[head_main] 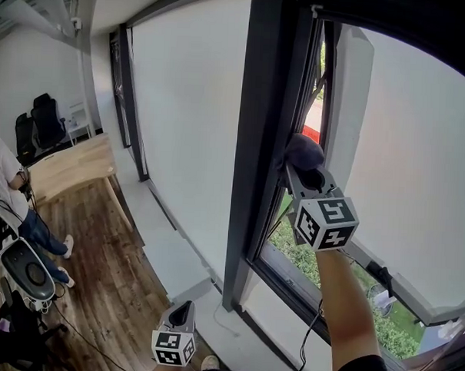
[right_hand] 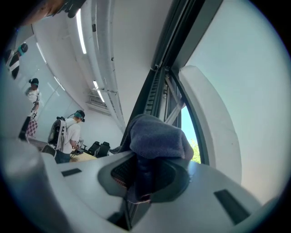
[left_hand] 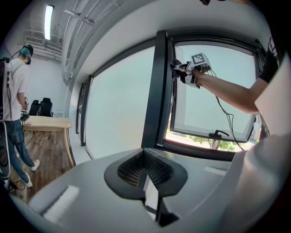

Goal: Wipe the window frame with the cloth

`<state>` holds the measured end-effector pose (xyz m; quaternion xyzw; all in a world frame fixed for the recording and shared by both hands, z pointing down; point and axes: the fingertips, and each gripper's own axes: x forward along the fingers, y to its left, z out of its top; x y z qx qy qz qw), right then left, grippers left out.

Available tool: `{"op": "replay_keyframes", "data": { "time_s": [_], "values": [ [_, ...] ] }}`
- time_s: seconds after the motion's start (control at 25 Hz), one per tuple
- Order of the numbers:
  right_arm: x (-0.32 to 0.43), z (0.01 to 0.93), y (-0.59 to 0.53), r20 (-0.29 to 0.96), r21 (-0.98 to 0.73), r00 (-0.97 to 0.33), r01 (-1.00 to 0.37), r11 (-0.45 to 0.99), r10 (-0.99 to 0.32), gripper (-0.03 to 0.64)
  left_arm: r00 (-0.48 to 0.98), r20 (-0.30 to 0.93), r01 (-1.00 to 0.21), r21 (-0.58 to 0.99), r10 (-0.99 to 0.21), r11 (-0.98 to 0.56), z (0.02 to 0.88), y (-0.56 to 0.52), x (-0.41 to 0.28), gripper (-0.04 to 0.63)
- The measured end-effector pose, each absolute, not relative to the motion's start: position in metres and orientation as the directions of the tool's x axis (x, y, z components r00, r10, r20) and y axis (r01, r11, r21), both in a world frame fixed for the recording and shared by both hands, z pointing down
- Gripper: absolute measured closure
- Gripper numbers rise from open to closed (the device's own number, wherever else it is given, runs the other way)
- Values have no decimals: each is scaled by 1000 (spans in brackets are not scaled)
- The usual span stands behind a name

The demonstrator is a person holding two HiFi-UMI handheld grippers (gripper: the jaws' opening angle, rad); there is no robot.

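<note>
A grey-blue cloth (head_main: 303,151) is bunched at the tip of my right gripper (head_main: 307,175), which is shut on it. The cloth is pressed against the dark window frame (head_main: 257,143), beside the gap of the open sash. In the right gripper view the cloth (right_hand: 157,136) drapes over the jaws and hides their tips; the frame (right_hand: 159,86) runs up just behind it. My left gripper (head_main: 180,311) hangs low near the floor, shut and empty. In the left gripper view the right gripper (left_hand: 182,70) shows high against the frame (left_hand: 154,91).
The white sash (head_main: 352,94) stands open to the outside with a handle (head_main: 379,273) on its lower rail. A white ledge (head_main: 168,247) runs under the windows. A person (head_main: 6,179) stands by a wooden desk (head_main: 72,166) and black chairs (head_main: 39,122) at the left.
</note>
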<state>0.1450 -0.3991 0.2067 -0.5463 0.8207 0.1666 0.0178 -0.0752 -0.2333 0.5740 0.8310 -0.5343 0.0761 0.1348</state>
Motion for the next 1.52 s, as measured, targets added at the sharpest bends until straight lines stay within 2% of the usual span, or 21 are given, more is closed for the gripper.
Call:
{"op": "replay_keyframes", "data": {
  "time_s": [0.16,1.52],
  "values": [
    [143,220,-399,-188,285,-380,-904,320,-906,549,420,275,-907,142,-865,-396,576,-231,-75,589],
    [145,264,-402,-153,147,-365,-927,344,-918,548,400,292,-917,123,-869,-380,577,-225,-86,589]
  ]
}}
